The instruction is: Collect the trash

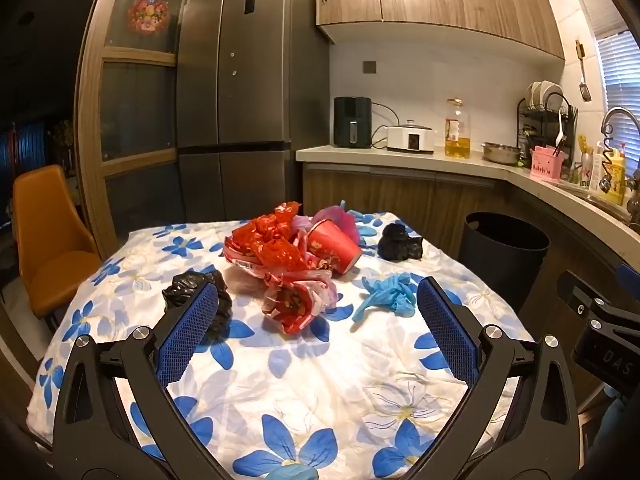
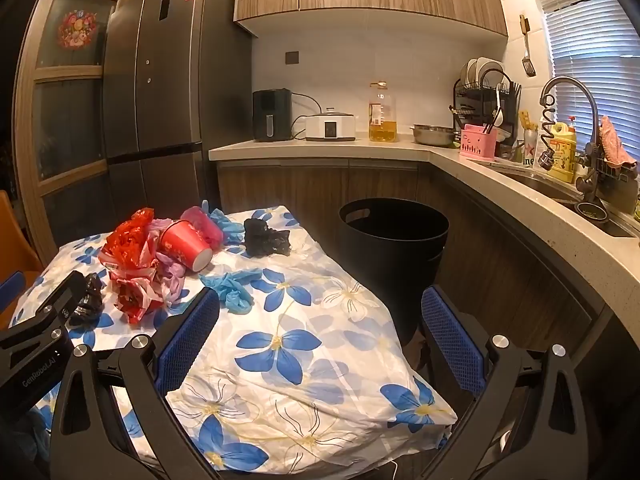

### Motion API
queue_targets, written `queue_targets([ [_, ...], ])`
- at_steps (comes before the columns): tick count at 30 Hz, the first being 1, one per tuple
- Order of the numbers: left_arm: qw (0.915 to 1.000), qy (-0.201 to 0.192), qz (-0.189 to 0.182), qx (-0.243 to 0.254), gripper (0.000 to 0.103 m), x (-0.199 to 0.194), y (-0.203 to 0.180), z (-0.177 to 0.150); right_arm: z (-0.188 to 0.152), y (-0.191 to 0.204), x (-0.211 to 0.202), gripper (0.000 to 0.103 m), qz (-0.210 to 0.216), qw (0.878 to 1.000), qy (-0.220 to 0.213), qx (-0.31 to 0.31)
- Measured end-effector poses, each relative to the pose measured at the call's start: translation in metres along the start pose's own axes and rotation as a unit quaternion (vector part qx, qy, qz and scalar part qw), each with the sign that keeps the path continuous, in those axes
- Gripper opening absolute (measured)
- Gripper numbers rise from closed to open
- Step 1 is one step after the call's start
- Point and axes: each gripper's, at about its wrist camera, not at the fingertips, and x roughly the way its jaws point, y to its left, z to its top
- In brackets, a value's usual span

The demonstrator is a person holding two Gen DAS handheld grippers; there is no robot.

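Trash lies on a table with a blue-flowered cloth (image 1: 304, 392): crumpled red wrappers (image 1: 276, 252), a red paper cup (image 1: 334, 246) on its side, a blue glove (image 1: 386, 294), and two black crumpled bags, one near (image 1: 188, 286) and one far (image 1: 400, 242). A black bin (image 1: 502, 252) stands on the floor right of the table. My left gripper (image 1: 318, 320) hovers open over the near half of the cloth, short of the trash. My right gripper (image 2: 320, 328) is open over the table's right edge, the bin (image 2: 394, 240) ahead and the glove (image 2: 234, 286) ahead-left.
An orange chair (image 1: 48, 240) stands left of the table. A grey fridge (image 1: 240, 100) is behind it. The L-shaped counter (image 2: 328, 148) carries an air fryer, a cooker, an oil bottle, a dish rack and a sink with a tap (image 2: 568, 92).
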Motion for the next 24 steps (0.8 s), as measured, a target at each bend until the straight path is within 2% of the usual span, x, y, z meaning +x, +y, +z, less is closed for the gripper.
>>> queue_targets([
  [9,1.0,-0.004,0.002,0.003,0.098,-0.0067,-0.0061,0.0075,-0.0001,-0.0007,-0.0009,0.098,0.0,1.0,0.0,0.001],
  [24,1.0,-0.005,0.002,0.0,0.098,-0.0032,-0.0031,0.0001,0.0025,0.0016,-0.0028,0.098,0.0,1.0,-0.002,0.001],
])
